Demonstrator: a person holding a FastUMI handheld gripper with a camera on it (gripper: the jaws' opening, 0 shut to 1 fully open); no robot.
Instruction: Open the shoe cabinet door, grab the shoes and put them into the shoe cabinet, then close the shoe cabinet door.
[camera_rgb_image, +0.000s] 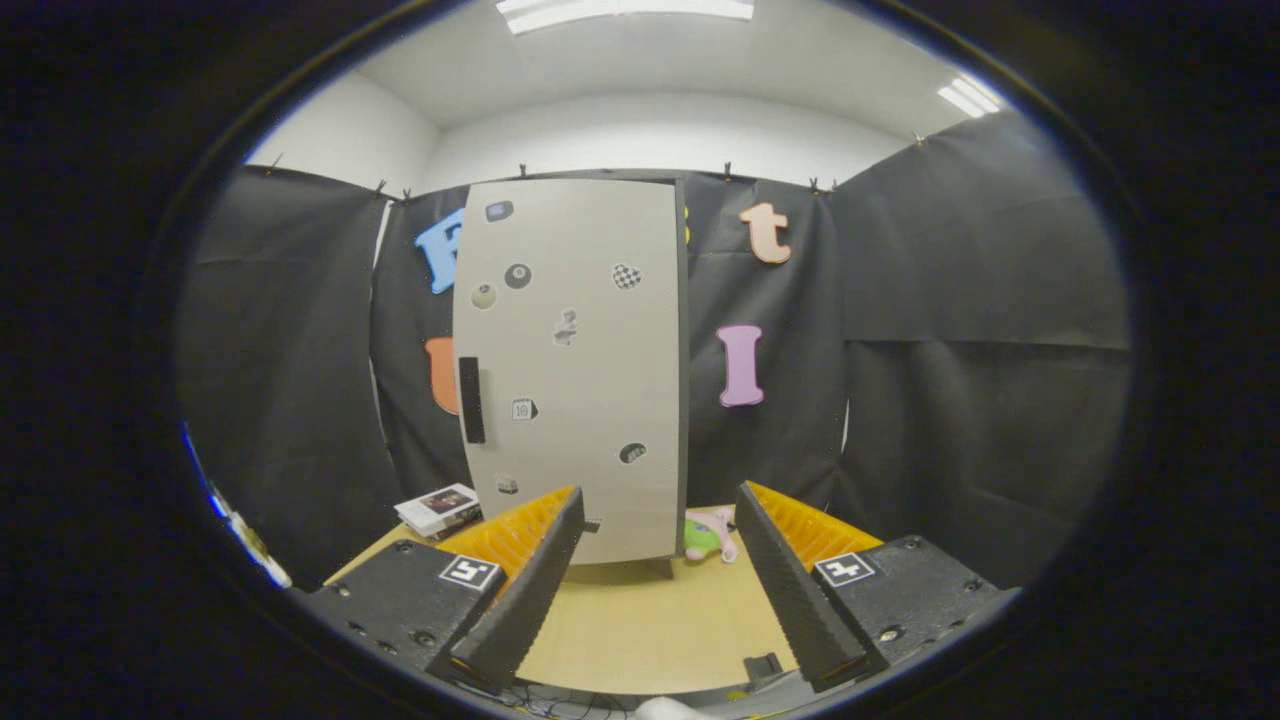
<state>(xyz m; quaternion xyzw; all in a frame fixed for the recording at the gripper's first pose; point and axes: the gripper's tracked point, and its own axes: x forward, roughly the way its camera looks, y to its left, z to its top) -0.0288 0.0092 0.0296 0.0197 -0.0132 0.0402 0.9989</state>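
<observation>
A tall pale grey shoe cabinet (575, 370) stands on the wooden table (640, 620), beyond my fingers. Its door is shut and carries several small stickers. A dark vertical handle (471, 400) sits on the door's left side. A small pink and green shoe (710, 535) lies on the table just right of the cabinet's foot, close to my right finger's tip. My gripper (660, 510) is open, with only bare table between the fingers, and it is well short of the cabinet.
A small stack of books or boxes (440, 510) lies on the table left of the cabinet, behind my left finger. Black cloth walls close in the booth on all sides.
</observation>
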